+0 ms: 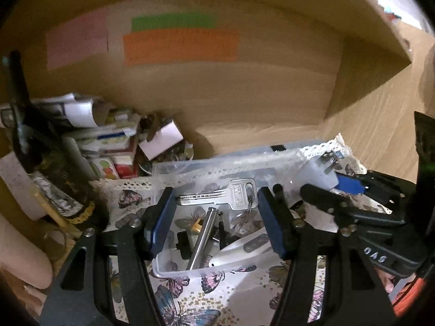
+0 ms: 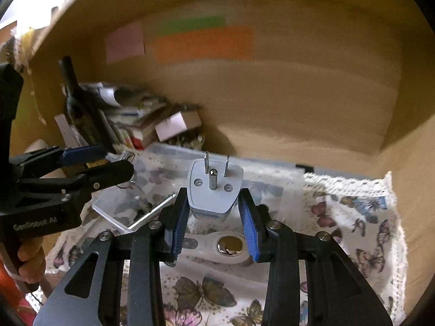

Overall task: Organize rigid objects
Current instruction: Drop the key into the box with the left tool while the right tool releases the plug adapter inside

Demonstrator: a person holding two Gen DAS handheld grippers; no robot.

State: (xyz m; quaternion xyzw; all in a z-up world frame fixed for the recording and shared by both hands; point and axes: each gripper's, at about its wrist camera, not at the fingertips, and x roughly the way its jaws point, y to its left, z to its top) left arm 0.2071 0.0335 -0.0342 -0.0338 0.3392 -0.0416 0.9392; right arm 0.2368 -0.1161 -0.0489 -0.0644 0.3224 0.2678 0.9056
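Observation:
A clear plastic box stands on a butterfly cloth. In it lie a silver key, a metal rod and a white tool. My left gripper is open, its blue pads straddling the box from above. My right gripper is shut on a white plug adapter, prongs pointing away, held just right of the box. The adapter also shows in the left wrist view.
All this sits inside a wooden cabinet with coloured sticky notes on its back wall. A dark bottle and a pile of small cartons and papers fill the back left. A white opener lies on the cloth.

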